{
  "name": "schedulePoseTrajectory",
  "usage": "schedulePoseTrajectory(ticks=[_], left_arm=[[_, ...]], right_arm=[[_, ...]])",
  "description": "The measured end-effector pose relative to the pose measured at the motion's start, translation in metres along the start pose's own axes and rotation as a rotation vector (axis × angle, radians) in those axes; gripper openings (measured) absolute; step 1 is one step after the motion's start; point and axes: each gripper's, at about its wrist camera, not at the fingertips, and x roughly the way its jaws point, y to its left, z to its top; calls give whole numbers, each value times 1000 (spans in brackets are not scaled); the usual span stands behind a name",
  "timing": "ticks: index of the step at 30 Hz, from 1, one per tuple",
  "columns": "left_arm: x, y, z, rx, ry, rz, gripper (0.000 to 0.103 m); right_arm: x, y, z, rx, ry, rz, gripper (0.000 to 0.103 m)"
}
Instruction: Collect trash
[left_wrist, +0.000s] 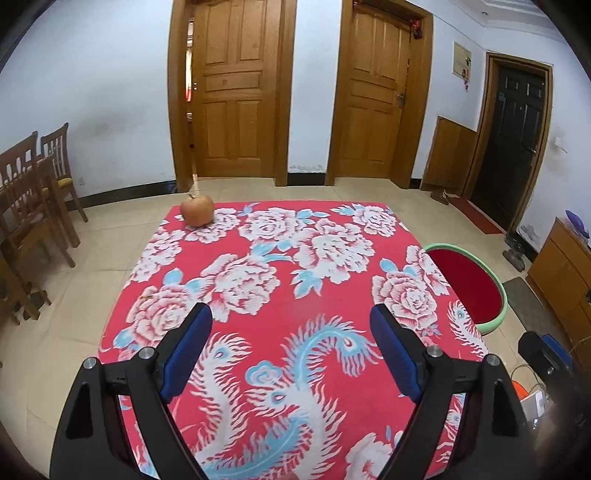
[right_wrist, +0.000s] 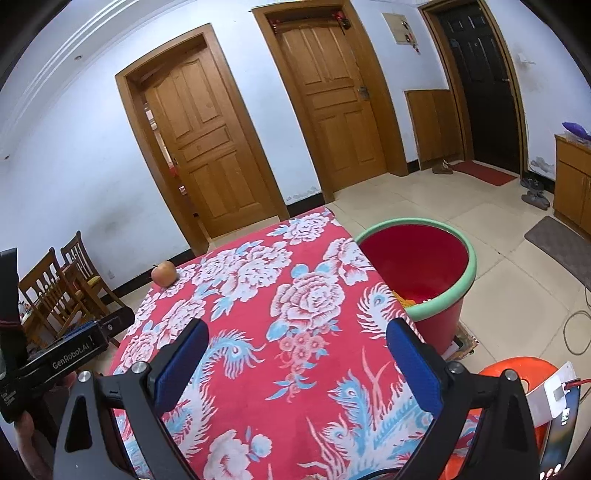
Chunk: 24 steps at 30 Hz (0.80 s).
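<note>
Hovering over the near end of the floral tablecloth (left_wrist: 295, 306), the left gripper (left_wrist: 291, 325) has its blue pads spread wide with nothing between them; the right gripper (right_wrist: 297, 341) is likewise wide apart and empty above the same cloth. No loose trash shows on the cloth. The only object on it is an apple (left_wrist: 197, 209), at the far left corner of the tablecloth, well apart from both grippers. The red bucket with a green rim (right_wrist: 439, 306) stands on the floor just beside the tablecloth's right edge; something yellow-orange lies inside it near the bottom, probably trash already dropped, though too little shows to name it. Risks, as I judge them: the apple may be whole fruit and not trash, so grabbing it could be a wrong pick; being round, it could roll off the far corner if one pad nudges it first. A low sweep across the cloth could snag and drag the fabric. The bucket's rim sits below the tabletop, close to the edge, so a release made early would land on the cloth or the floor.
</note>
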Motion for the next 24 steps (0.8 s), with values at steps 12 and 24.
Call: schedulePoseTrajectory(ticks=[12, 24], left_arm=[[-9, 15, -2, -38, -20, 17, 86], [-10, 19, -2, -45, -22, 22, 87]], right_arm=[[-3, 14, -3, -25, 0, 21, 99], [-3, 17, -7, -31, 3, 24, 99]])
